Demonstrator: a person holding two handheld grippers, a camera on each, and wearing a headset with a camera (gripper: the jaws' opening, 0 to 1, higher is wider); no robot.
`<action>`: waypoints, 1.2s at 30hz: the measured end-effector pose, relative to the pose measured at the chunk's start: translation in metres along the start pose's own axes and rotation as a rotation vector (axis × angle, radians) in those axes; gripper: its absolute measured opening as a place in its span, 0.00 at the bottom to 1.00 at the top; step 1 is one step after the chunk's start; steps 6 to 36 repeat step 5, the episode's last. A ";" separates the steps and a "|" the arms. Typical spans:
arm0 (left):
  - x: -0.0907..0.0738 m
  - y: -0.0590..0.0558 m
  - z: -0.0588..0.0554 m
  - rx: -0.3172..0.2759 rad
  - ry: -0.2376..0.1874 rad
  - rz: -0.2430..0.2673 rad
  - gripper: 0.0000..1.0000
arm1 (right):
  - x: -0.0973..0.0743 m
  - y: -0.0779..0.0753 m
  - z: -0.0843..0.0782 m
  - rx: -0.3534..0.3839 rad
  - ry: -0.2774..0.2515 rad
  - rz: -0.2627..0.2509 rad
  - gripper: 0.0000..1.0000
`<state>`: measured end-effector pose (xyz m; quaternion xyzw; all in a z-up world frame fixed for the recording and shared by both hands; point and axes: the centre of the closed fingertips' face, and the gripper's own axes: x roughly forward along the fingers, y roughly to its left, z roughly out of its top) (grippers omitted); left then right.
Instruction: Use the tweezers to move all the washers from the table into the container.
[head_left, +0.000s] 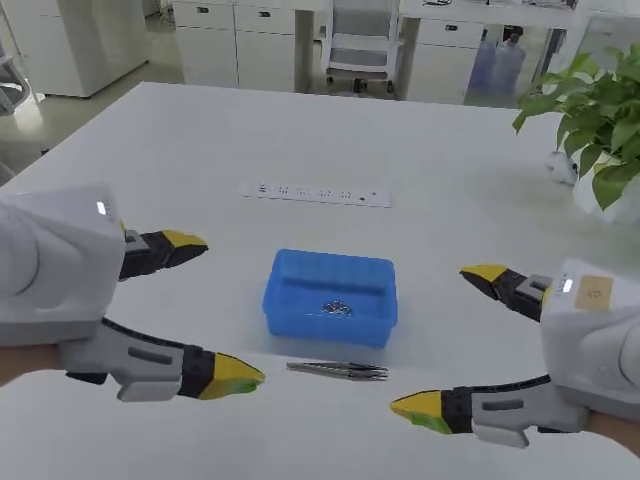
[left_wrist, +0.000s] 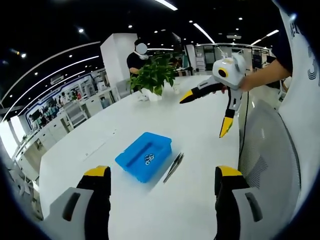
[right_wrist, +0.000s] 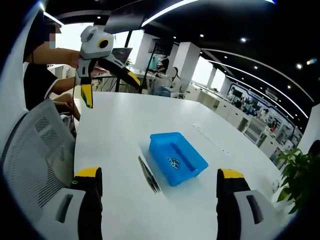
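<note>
Silver tweezers (head_left: 337, 370) beside blue container (head_left: 318, 327) w/ washers (head_left: 336, 308); left gripper (head_left: 222, 308), right gripper (head_left: 435, 338) jaws apart.

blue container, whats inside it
A small cluster of metal washers lies mid-floor in the blue container. In the head view its near wall covers a strip of floor.

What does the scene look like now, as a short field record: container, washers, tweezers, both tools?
container: blue, open, on the white table, between the tools
washers: small cluster on the container floor
tweezers: lying flat on table beside container's near wall, untouched
left tool: open, empty
right tool: open, empty
</note>
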<state>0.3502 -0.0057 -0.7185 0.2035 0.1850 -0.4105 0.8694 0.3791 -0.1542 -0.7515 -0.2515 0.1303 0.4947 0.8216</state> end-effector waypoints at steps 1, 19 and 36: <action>-0.002 0.000 -0.003 -0.009 0.015 0.001 0.94 | 0.000 0.001 -0.002 0.000 0.004 0.007 0.97; -0.006 -0.003 -0.009 -0.023 0.034 0.000 0.99 | 0.000 0.004 -0.006 0.003 0.016 0.022 1.00; -0.006 -0.003 -0.009 -0.023 0.034 0.000 0.99 | 0.000 0.004 -0.006 0.003 0.016 0.022 1.00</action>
